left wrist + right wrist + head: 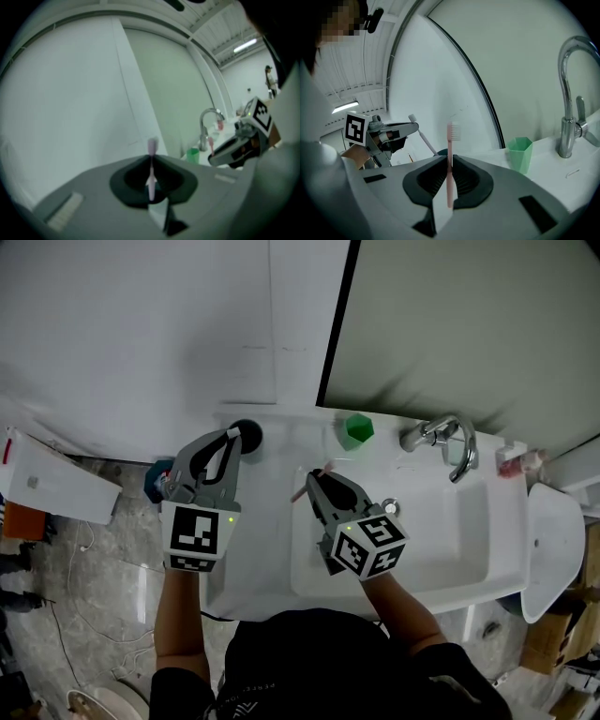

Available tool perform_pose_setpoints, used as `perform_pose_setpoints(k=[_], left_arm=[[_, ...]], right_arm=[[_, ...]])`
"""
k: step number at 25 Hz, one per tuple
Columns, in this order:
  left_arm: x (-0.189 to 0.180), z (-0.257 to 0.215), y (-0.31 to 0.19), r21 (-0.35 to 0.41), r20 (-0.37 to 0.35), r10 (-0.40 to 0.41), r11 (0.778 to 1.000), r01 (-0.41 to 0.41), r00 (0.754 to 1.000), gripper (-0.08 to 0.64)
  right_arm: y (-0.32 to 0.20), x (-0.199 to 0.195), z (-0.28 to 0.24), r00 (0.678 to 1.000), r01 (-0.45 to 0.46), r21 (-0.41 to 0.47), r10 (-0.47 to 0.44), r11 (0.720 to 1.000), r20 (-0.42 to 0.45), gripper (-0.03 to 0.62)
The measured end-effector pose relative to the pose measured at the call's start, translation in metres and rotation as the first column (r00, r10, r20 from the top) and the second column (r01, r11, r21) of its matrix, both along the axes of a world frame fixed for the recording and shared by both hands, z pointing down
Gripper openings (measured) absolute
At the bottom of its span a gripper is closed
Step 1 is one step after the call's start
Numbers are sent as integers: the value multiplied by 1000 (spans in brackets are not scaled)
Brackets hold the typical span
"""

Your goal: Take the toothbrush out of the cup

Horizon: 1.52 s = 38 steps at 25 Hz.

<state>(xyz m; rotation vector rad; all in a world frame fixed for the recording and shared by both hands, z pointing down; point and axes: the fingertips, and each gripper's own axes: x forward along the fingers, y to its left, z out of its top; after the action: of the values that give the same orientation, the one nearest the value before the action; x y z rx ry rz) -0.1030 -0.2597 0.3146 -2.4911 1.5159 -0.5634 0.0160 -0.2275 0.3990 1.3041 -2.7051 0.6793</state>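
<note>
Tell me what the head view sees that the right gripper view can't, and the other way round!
Only the head view shows the white sink basin, the floor, and the right gripper from above. Only the right gripper view shows the bristles of the pink toothbrush, its handle pinched between the fingers, the pale toothbrush that the left gripper holds, and a ceiling light. Both show the green cup, the tap and the left gripper.

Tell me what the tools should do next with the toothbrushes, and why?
Probably lower the right tool and lay its pink toothbrush on the sink edge. The left tool grips a pale toothbrush too, and both are clear of the green cup.
</note>
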Motion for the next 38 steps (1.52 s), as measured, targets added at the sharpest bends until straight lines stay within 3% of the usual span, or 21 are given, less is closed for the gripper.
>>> perform_pose_setpoints(k=[5,9,14,25,38], left_arm=[[-15,-7,18,-2,-81,-46,999,46,996,28],[-27,-8,32,-11,-174,-81,997,81,981,26],[-39,-6,52,-29,-238,-120,993,116,964,26],[-49,20,89,-137,-393,-179,981,135,902,26],[-53,41,114,-216,-425,-212,968,129,880,26]], right_arm=[[6,3,-11,1000,-7,27,7,1000,-4,32],[10,5,-17,1000,-11,44,11,999,-6,32],[17,8,-22,1000,-13,57,14,998,-6,32],[33,10,-26,1000,-8,66,8,998,-6,32],[43,9,-28,1000,-4,72,6,997,-15,31]])
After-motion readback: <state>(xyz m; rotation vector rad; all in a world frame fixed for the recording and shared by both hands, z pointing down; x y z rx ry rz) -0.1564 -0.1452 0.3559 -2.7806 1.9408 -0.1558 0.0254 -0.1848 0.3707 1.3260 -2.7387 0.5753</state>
